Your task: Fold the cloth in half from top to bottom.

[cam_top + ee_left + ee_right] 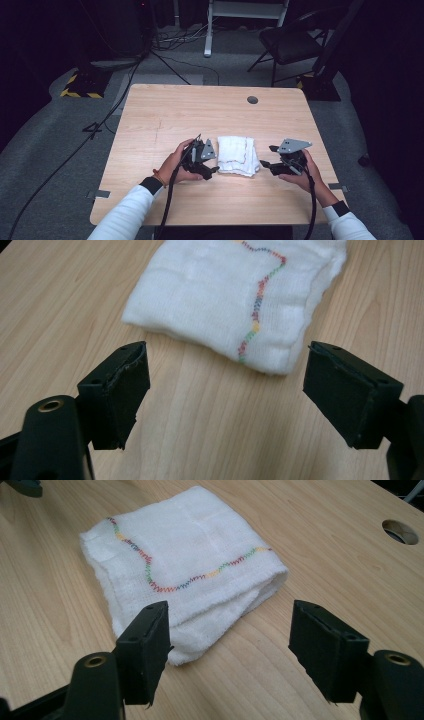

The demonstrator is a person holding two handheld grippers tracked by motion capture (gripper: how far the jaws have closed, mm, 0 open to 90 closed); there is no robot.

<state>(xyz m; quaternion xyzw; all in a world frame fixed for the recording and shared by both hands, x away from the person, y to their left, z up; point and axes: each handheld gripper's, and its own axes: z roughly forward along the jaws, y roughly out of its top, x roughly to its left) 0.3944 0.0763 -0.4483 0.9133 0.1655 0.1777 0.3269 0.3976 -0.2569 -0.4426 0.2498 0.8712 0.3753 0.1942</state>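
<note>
The folded white cloth (238, 155) with rainbow stitching lies mid-table between the empty, wide-jawed left gripper (214, 169) and right gripper (263, 164); light and limp (it will likely sag), it looks best pinched at a folded corner.

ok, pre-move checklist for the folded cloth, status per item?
1. Left gripper open, nothing between its jaws: ok.
2. Right gripper open, nothing between its jaws: ok.
3. White cloth folded, flat on the table, between the two grippers: ok.
4. Cloth free of both grippers: ok for the left; cannot tell for the right, whose jaw overlaps the cloth's corner in its own view.
5. Table around the cloth bare: ok.
</note>
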